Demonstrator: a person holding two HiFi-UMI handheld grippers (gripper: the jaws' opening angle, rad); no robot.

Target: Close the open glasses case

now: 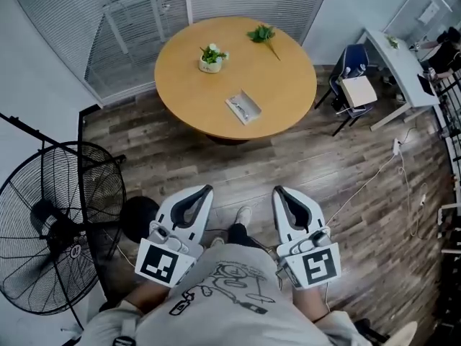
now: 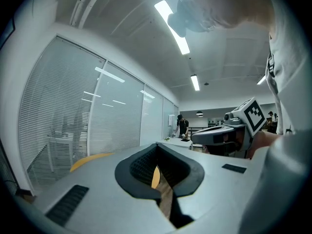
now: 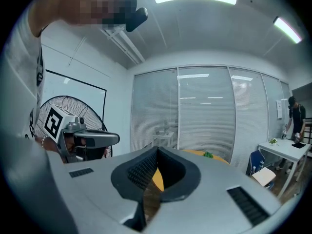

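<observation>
The open glasses case (image 1: 243, 107) lies on the near part of a round wooden table (image 1: 288, 85), its lid folded back. Both grippers are held close to the person's body, well short of the table. In the head view the left gripper (image 1: 204, 190) and the right gripper (image 1: 282, 192) point toward the table over the wood floor. The left gripper (image 2: 157, 149) has its jaws pressed together with nothing between them. So does the right gripper (image 3: 157, 153). The case does not show in either gripper view.
A small potted plant (image 1: 212, 58) and a green sprig (image 1: 262, 34) sit farther back on the table. A black floor fan (image 1: 57, 229) stands at the left. A chair (image 1: 354, 85) and a white desk (image 1: 397, 62) are at the right, with a cable (image 1: 374, 175) on the floor.
</observation>
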